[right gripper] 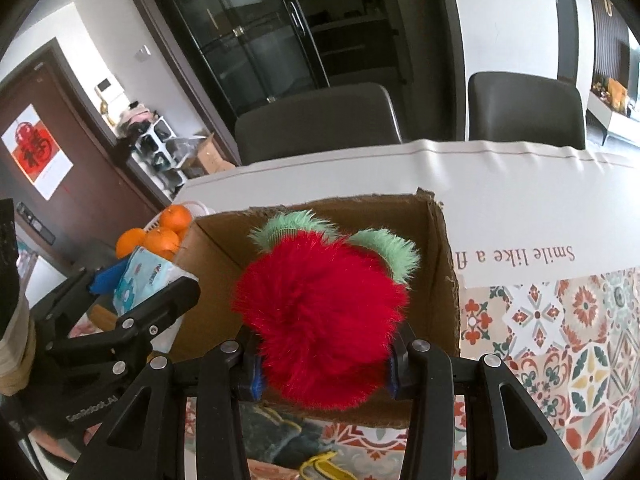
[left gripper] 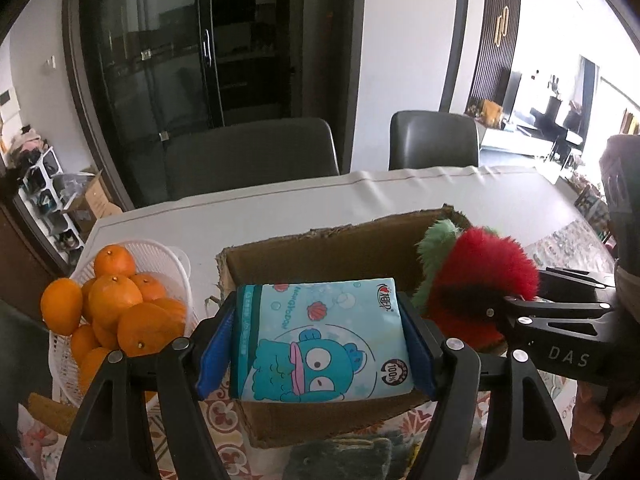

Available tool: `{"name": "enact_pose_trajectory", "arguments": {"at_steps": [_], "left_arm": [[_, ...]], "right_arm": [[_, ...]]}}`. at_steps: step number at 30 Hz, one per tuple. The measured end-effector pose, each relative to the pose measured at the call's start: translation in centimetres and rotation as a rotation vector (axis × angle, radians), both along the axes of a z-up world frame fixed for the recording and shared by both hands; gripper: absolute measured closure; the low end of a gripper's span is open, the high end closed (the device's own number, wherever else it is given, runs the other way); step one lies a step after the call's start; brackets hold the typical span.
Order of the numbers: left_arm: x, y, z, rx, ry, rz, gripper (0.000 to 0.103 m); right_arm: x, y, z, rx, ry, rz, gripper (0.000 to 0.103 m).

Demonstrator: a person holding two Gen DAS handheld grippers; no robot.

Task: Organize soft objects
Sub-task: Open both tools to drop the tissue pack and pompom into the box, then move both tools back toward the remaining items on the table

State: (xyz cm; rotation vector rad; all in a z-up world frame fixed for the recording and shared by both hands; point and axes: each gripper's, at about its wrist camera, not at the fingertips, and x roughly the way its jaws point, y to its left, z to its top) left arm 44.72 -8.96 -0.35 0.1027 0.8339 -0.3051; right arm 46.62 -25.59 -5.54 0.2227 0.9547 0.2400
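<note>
Both grippers grip soft things over cardboard box (left gripper: 320, 248): left gripper (left gripper: 316, 344) tissue pack (left gripper: 320, 336), right gripper (right gripper: 324, 364) red plush (right gripper: 320, 312)

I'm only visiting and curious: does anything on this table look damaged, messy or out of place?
The cardboard box looks rough: its top edges are torn and ragged where the flaps are gone. One orange bulges past the rim of the heaped white basket. Otherwise nothing looks spilled.

The tissue pack (left gripper: 320, 344) carries a "100%" seal. The right gripper (left gripper: 500, 312) body reads "DAS". The tablecloth (right gripper: 520, 216) reads "Smile like a", upside down. The left gripper (right gripper: 160, 300) body reads "GenRobot.AI".
</note>
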Motion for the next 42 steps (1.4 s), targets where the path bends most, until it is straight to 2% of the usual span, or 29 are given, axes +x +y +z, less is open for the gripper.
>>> {"name": "enact_pose_trajectory", "arguments": {"at_steps": [2, 4, 6, 8, 10, 11, 21, 29, 42], "left_arm": [[0.1, -0.1, -0.1, 0.014, 0.002, 0.006, 0.023], [-0.1, 0.0, 0.1, 0.02, -0.015, 0.016, 0.011], [-0.2, 0.3, 0.3, 0.041, -0.032, 0.041, 0.006], [-0.6, 0.6, 0.5, 0.053, -0.052, 0.062, 0.005], [-0.8, 0.9, 0.7, 0.072, -0.062, 0.089, 0.003], [-0.9, 1.1, 0.8, 0.078, -0.069, 0.097, 0.003], [-4.0, 2.4, 2.3, 0.055, -0.095, 0.148, 0.003], [-7.4, 2.6, 3.7, 0.055, -0.144, 0.172, 0.003], [-12.5, 1.8, 4.9, 0.056, -0.155, 0.166, 0.004]], "right_arm": [[0.2, 0.0, -0.4, 0.0, 0.012, 0.001, 0.06], [0.3, 0.1, -0.8, 0.001, 0.018, 0.003, 0.059], [0.3, 0.0, -0.8, 0.004, 0.019, 0.002, 0.056], [0.4, 0.1, -0.8, 0.007, 0.023, 0.0, 0.048], [0.5, 0.2, -0.8, -0.008, 0.026, -0.01, 0.035], [0.4, 0.2, -0.7, -0.015, 0.021, -0.017, 0.033], [-1.9, 0.3, 1.2, -0.064, -0.019, -0.054, 0.033], [-5.7, 0.5, 3.4, -0.125, -0.084, -0.082, 0.032], [-11.1, -0.7, 4.7, -0.115, -0.107, -0.099, 0.03]]}}
